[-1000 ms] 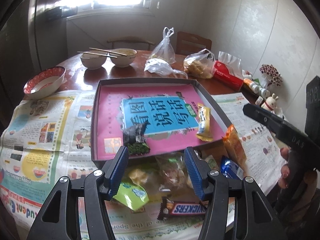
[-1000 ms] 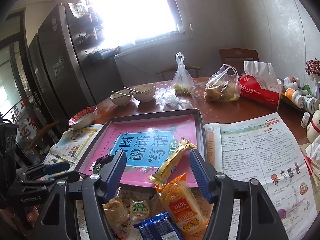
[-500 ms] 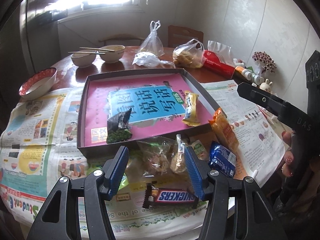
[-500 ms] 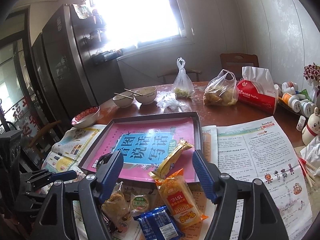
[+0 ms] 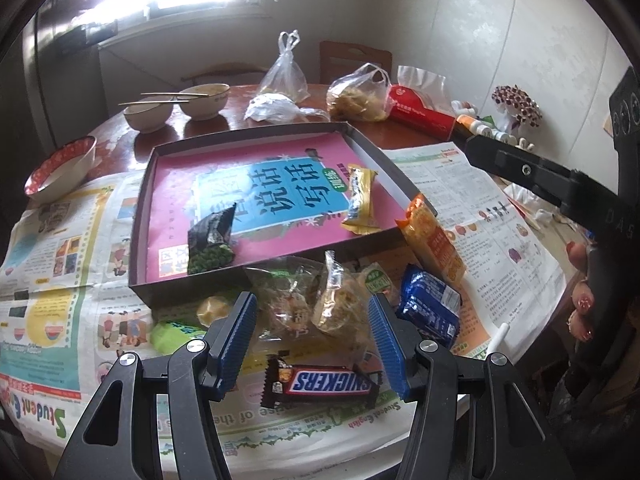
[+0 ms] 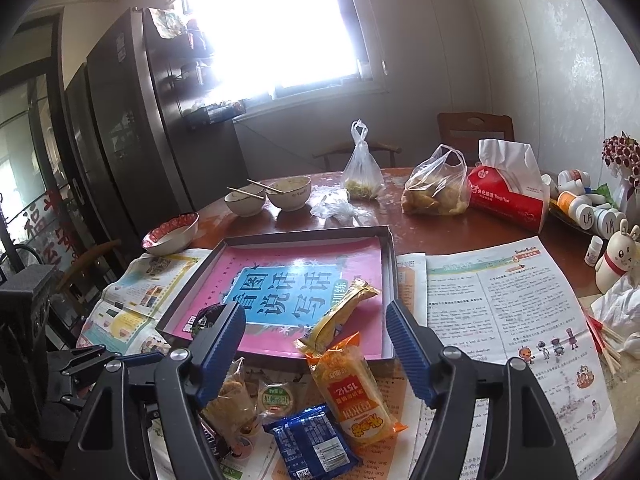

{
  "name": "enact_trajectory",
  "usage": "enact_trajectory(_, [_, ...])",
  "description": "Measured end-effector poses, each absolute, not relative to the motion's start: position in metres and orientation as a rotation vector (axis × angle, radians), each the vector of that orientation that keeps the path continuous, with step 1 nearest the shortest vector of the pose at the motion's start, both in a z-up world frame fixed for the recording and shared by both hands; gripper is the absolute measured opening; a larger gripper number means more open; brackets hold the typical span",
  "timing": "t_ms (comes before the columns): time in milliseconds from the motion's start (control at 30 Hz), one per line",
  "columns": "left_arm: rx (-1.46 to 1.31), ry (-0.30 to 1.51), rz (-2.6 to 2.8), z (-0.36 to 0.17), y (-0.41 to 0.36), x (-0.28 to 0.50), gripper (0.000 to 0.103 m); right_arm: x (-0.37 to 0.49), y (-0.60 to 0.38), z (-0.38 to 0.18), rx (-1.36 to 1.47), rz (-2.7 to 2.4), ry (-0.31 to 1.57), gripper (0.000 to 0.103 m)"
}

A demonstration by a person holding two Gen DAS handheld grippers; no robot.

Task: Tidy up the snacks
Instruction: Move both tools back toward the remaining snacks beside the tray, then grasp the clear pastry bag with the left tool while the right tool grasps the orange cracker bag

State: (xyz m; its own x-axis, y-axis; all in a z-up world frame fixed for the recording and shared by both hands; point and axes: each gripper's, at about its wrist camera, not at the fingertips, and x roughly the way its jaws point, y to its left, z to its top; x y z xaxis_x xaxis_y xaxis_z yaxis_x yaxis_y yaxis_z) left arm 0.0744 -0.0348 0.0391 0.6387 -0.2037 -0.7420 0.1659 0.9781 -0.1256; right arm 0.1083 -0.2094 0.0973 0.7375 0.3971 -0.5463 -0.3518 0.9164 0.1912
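My left gripper (image 5: 312, 322) hangs with its jaws parted and nothing clasped, low in the frame over the loose pile of snacks (image 5: 320, 304); a Snickers bar (image 5: 320, 381) lies just below them on the newspaper (image 5: 60, 280). My right gripper (image 6: 316, 330) has just been spreading its jaws, nothing pressed between them, above the orange packet (image 6: 352, 388) and the blue packet (image 6: 312, 444). At centre frame, the shallow box (image 5: 138, 216) holds a yellow bar (image 5: 360, 200) and a dark green packet (image 5: 212, 240).
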Motion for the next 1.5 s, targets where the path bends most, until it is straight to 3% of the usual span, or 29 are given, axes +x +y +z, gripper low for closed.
enact_trajectory(800, [-0.043, 0.889, -0.274, 0.017, -0.053, 0.082, 0.059, 0.107, -0.215, 0.067, 0.006, 0.374, 0.688, 0.073])
enact_trajectory(1133, [-0.066, 0.894, -0.296, 0.014, -0.055, 0.085, 0.049, 0.115, -0.209, 0.032, -0.080, 0.350, 0.774, 0.073])
enact_trajectory(1500, [-0.062, 0.904, -0.308, 0.008, -0.059, 0.092, 0.049, 0.129, -0.206, 0.006, -0.098, 0.341, 0.830, 0.071])
